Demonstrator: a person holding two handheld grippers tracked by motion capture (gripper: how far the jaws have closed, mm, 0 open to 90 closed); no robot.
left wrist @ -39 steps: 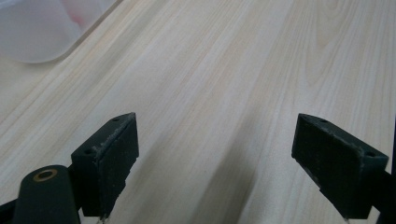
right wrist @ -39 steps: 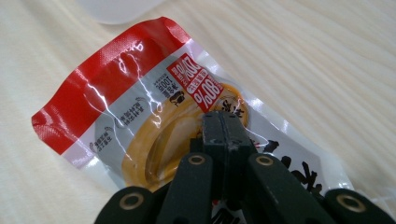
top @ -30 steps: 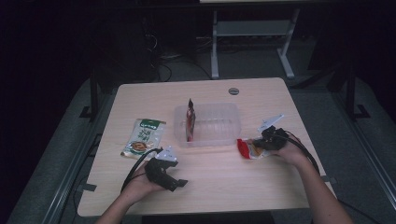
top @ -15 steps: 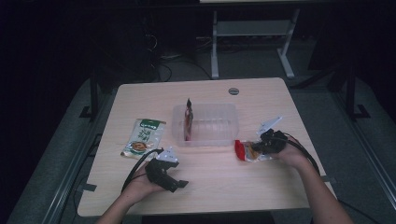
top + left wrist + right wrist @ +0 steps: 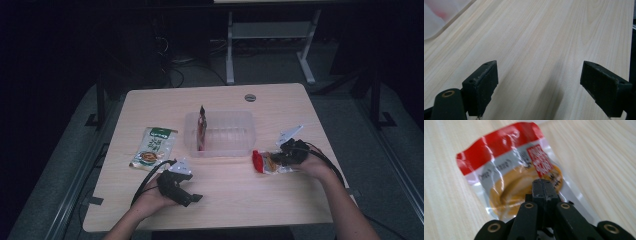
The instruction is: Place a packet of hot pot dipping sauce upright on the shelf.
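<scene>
Red-topped snack pouch (image 5: 266,163) lies near the right-front part of the table (image 5: 240,200), just in front of the clear plastic tub's (image 5: 222,134) right corner, apart from it. My right gripper (image 5: 280,161) is clamped on it: in the right gripper view the jaws are pressed together on the pouch (image 5: 509,172) at its lower, clear-edged end, w/ the red band pointing away from the cam. Pouch has a red strip on top, white/grey middle w/ print, orange-brown food pic below. Can't tell from the high view whether it's lifted or resting on the wood; it sits low either way.

Left gripper (image 5: 187,192) is on the left-front of the table, in my left hand (image 5: 152,197), well apart from the pouch. Its jaws stand wide apart w/ nothing btwn them; the left gripper view has both black pads (image 5: 484,85) over bare wood grain, and a blurry pale corner of the tub (image 5: 436,17) at the upper left.

Tub sits mid-table, and a dark red packet (image 5: 201,127) stands upright on edge inside, against its left wall. Green-and-white packet (image 5: 154,146) lies flat left of the tub, near it but not touching, and just beyond my left gripper. Small round grey cap (image 5: 250,97) is set in the tabletop behind the tub toward the far edge.
</scene>
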